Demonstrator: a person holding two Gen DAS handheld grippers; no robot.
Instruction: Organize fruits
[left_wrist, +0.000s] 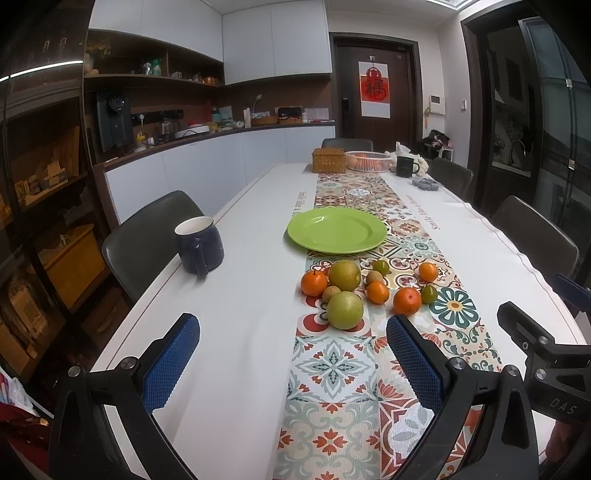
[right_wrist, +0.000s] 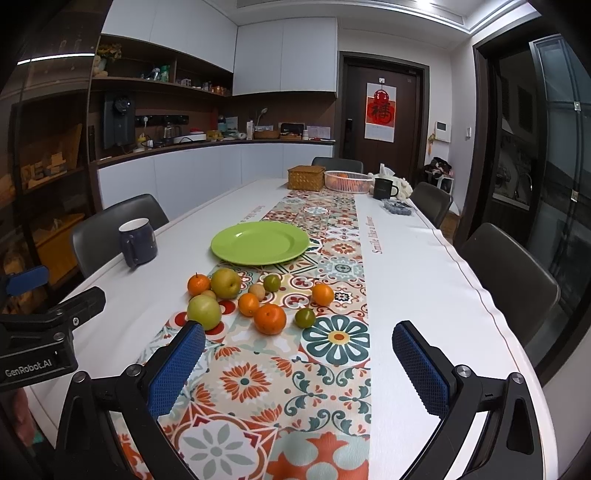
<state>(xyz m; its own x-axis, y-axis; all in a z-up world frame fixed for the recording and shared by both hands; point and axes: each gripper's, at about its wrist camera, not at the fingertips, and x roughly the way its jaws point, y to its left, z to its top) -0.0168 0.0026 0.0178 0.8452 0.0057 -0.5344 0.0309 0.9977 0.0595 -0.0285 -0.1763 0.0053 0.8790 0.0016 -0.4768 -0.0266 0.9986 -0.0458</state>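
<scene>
While each hand-held gripper (left_wrist: 291, 354) (right_wrist: 299, 354) gapes wide, mug (left_wrist: 199, 243) stands beside plate (left_wrist: 337, 229), beyond fruits (left_wrist: 364, 291).

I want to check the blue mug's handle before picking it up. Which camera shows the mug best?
The left wrist view: the blue mug sits nearer and larger, handle facing the camera. The right wrist view shows the same mug smaller, off to the left, handle also visible.

Left claw (left_wrist: 291, 360) gapes — fruits (left_wrist: 365, 291) loose beside green plate (left_wrist: 337, 229).
</scene>
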